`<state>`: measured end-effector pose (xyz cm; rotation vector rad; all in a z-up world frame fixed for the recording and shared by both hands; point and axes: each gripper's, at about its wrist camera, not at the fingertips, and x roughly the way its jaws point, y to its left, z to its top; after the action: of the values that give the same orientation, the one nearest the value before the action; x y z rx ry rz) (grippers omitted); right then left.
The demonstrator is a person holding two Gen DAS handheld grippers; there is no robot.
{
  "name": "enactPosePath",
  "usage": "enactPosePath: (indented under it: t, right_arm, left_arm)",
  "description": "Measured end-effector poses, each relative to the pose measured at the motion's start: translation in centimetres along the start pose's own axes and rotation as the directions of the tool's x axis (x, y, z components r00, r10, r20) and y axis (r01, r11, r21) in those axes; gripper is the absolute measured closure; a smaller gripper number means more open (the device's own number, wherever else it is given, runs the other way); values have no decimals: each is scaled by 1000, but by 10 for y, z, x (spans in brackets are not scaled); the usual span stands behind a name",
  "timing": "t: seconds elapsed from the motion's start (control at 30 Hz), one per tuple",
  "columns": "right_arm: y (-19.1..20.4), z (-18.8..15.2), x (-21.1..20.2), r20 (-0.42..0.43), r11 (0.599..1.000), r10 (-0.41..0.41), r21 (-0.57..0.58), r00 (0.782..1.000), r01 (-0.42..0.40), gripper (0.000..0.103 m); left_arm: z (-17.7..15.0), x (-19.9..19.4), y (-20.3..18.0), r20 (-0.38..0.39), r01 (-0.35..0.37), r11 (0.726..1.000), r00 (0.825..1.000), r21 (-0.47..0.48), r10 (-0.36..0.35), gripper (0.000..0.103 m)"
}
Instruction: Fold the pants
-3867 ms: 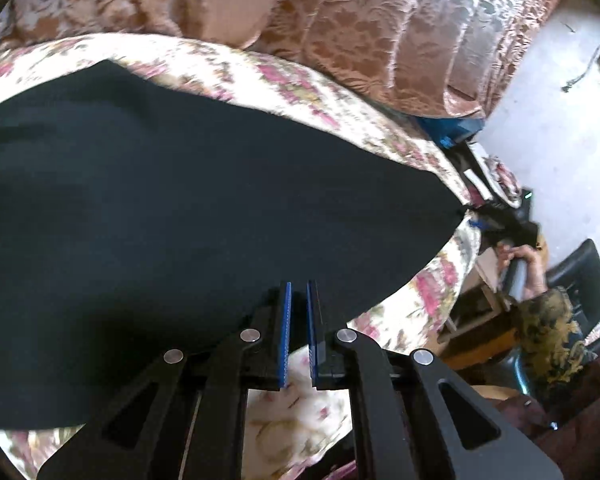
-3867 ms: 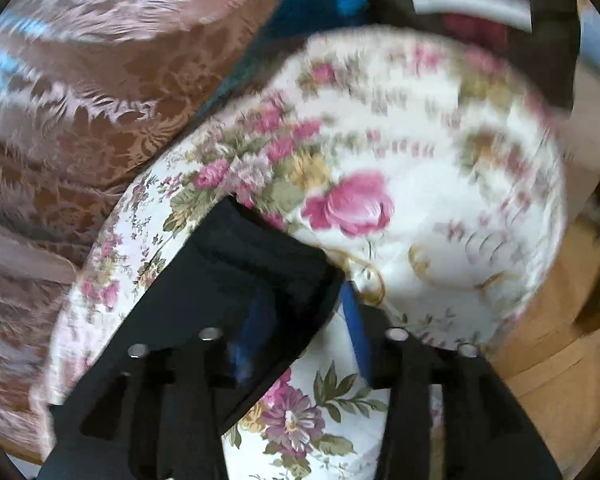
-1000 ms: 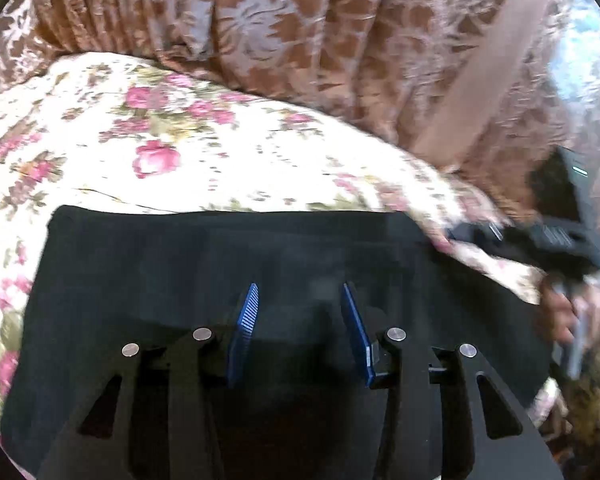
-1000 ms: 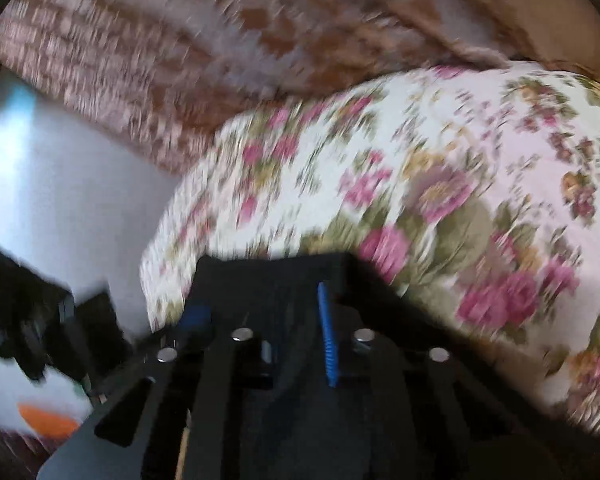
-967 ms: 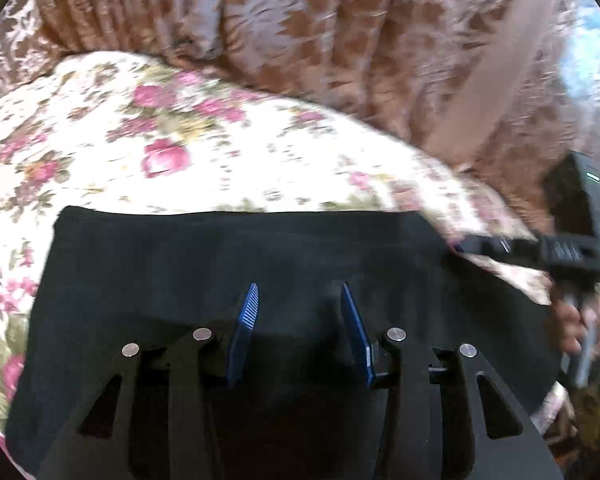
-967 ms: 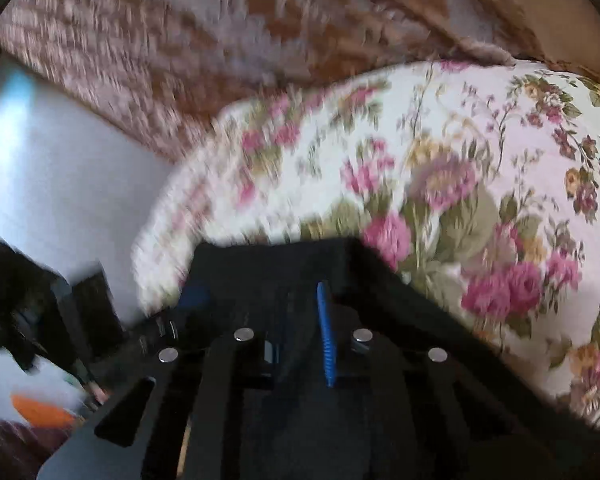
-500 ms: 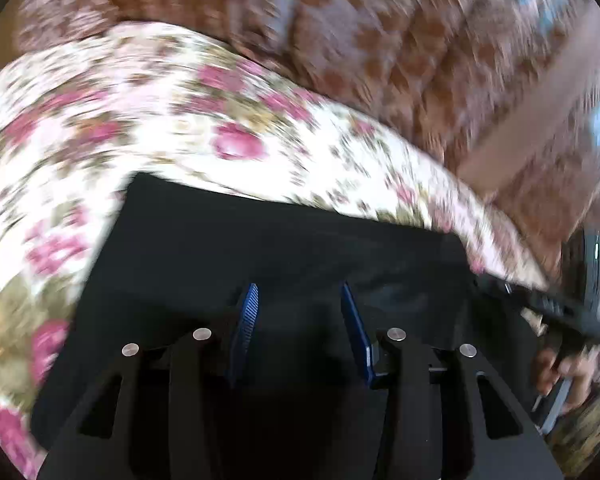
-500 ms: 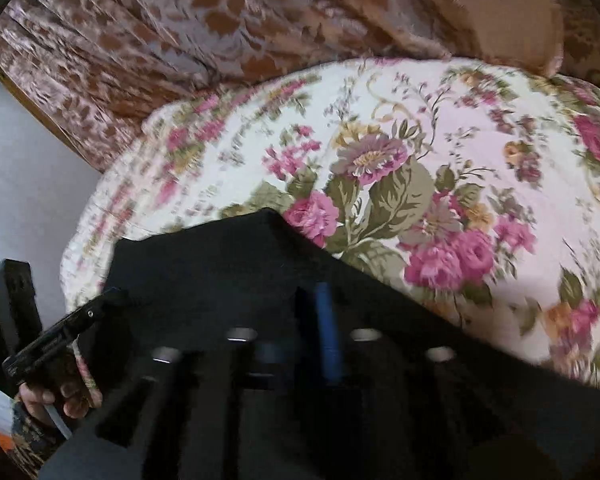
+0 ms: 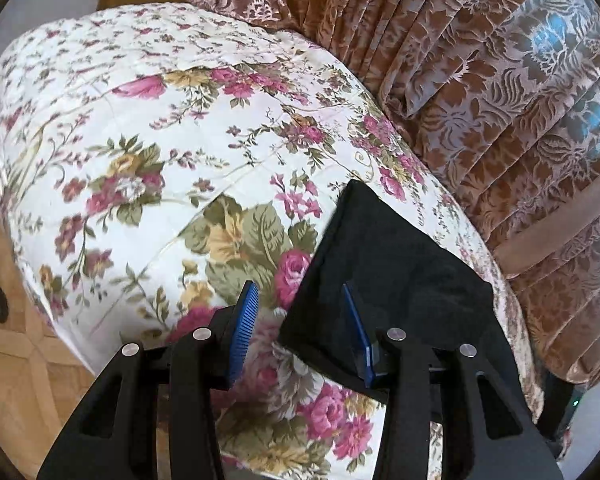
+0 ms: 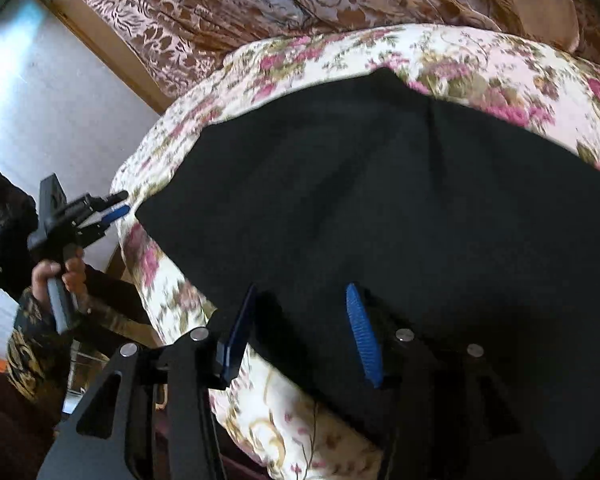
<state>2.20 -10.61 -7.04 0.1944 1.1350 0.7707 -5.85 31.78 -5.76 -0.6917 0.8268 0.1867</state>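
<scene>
The matte black folded pants (image 10: 380, 208) lie flat on the quilted floral bedspread (image 9: 160, 152). The left gripper (image 9: 300, 328) hangs released; the right gripper (image 10: 300, 328), jaws just opening, seemingly grips nothing.

Black claw (image 9: 300, 328), ribbed blue pads (image 9: 244, 324)

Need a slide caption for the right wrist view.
Open right gripper over folded black pants on a floral bedspread; left gripper alongside.

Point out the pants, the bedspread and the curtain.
pants (image 10: 380, 200): right wrist view, middle of the black fabric.
bedspread (image 9: 148, 140): left wrist view, bare floral stretch left of the pants.
curtain (image 9: 500, 80): left wrist view, brown patterned folds behind the bed.
</scene>
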Motion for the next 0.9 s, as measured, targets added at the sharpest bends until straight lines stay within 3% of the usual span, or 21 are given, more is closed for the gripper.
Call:
enactPosePath:
  t: [0.2,0.27,0.33,0.47,0.67,0.8,0.9]
  right_arm:
    - [-3,-9,-6,15,1000,15,24,1000,-15,54]
    - [-4,-12,-7,15,1000,8,20,1000,-8,53]
    - [-4,-15,-8,17,1000,5,26,1000,-5,53]
    - [-5,-21,-19,20,1000,22,22,1000,-22,53]
    - [-8,-35,-16,10,1000,-4,-5,1000,4,53]
    - [-10,-37,-14,8,1000,-1,-24,1000,1,53]
    - [-14,-38,-13,20,1000,16,-7,1000,-16,53]
  left_arm:
    - [-11,15,-16,-34,19,1000,999,11,-18,63]
    - [-13,16,-23,-22,-7,999,1000,50,8,97]
    - [-16,10,-34,15,-33,994,999,104,32,100]
    - [-18,2,-39,38,-109,977,994,182,103,101]
    - [-26,34,-18,-31,-206,957,976,203,217,101]
    - [-26,22,-30,18,-258,939,965,226,261,97]
    - [-27,5,-49,119,-350,901,936,257,330,94]
